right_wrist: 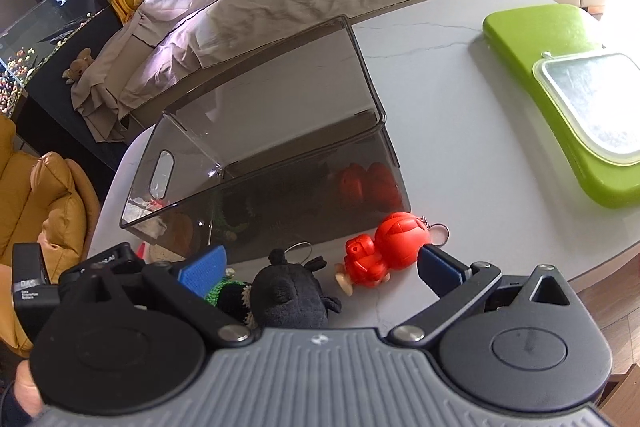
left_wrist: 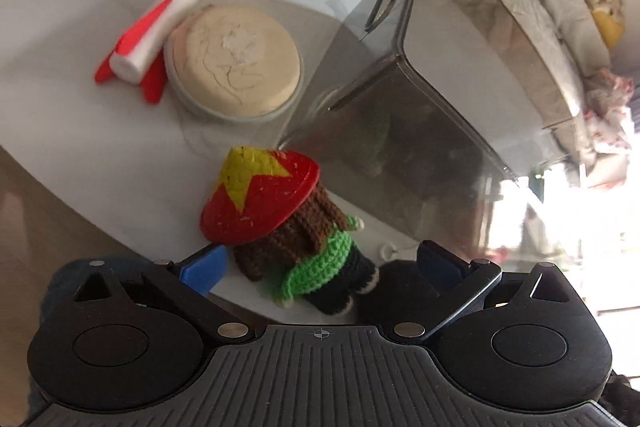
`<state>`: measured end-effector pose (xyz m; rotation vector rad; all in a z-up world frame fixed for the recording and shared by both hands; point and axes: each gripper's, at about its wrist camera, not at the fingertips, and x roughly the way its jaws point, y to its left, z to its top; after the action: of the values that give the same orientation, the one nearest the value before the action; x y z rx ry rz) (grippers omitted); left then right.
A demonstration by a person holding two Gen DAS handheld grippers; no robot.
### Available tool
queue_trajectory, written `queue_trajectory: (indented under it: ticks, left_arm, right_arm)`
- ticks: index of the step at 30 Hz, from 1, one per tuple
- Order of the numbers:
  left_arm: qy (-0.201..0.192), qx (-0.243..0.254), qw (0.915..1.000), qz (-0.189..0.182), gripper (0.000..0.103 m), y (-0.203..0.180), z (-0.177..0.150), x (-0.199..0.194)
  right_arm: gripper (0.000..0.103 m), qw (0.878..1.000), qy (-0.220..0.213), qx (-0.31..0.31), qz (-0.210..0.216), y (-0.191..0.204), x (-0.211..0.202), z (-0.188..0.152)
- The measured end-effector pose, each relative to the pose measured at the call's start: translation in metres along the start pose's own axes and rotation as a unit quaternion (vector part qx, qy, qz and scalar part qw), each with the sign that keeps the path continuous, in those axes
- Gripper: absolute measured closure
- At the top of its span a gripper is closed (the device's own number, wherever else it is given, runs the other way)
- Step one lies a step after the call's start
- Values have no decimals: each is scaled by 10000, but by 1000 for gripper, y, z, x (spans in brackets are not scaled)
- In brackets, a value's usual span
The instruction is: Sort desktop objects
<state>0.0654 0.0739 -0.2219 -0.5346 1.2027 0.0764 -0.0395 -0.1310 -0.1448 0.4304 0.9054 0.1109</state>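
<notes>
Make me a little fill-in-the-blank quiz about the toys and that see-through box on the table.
1. The crocheted doll between the left hand-held gripper's fingers wears a red hat with a ____ star.
2. The toy rocket is white and ____.
3. The smoky storage box holds ____ toys so far.
4. The green tray carries a clear ____.

Missing words: yellow; red; no; lid

Red hat (left_wrist: 260, 199), yellow star (left_wrist: 250, 175)
</notes>
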Motion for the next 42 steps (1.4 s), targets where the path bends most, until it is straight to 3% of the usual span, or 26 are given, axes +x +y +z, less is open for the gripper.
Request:
queue_trajectory:
  ticks: [2, 5, 8, 9, 11, 12, 14, 17, 24, 30, 32, 33, 35, 38, 40, 42]
  left_arm:
    - [45, 468, 9973, 564, 0, -19, -4, 11]
    - [-99, 491, 9961, 729, 0, -28, -7, 17]
    - [-139, 36, 9989, 454, 0, -17, -5, 19]
    - [-92, -150, 9997, 147, 1, -6, -5, 21]
    - [34, -417, 9991, -86, 8, 6, -4, 23]
    - [78, -448, 9989, -117, 27, 9, -4, 24]
    - [139, -505, 9984, -208, 29, 16, -5, 23]
    - [222, -605, 9969, -458, 41, 26, -5, 17]
    - [-130, -566, 9939, -941, 49, 52, -6, -31]
    - [-954, 65, 9856, -1392, 51, 38, 4, -121]
    - [-1317, 408, 9790, -1500, 69, 25, 11, -150]
    - [-1452, 585, 9749, -1582, 95, 15, 17, -163]
    - [-1503, 845, 9699, -1719, 95, -8, 36, -182]
    - [-1650, 1205, 9701, -1307, 94, -43, 63, -171]
    - [-1508, 1262, 9735, -1165, 94, -56, 73, -153]
    - [-1285, 1300, 9744, -1311, 94, -58, 67, -146]
  right_arm:
    - [0, 10000, 11, 51, 4, -3, 2, -2]
    - [0, 9998, 1, 159, 90, -10, 2, -3]
    - [0, 9993, 69, 303, 196, -16, 3, -5]
    - [0, 9990, 98, 374, 231, -19, 4, -6]
    - [0, 9981, 154, 514, 311, -25, 5, -8]
    - [0, 9975, 172, 589, 336, -28, 5, -9]
    - [0, 9963, 190, 757, 359, -34, 6, -11]
    - [0, 9935, 230, 1037, 401, -41, 8, -15]
    - [0, 9904, 165, 1266, 523, -50, 1, -20]
    - [0, 9888, 37, 1383, 559, -58, -6, -20]
    - [0, 9877, 27, 1442, 598, -61, -6, -19]
    - [0, 9872, 24, 1472, 618, -62, -5, -19]
    - [0, 9862, 34, 1517, 663, -63, -3, -18]
    - [0, 9850, 31, 1558, 742, -64, 0, -19]
    - [0, 9846, 23, 1580, 754, -64, 0, -21]
    - [0, 9847, 11, 1550, 800, -64, -2, -23]
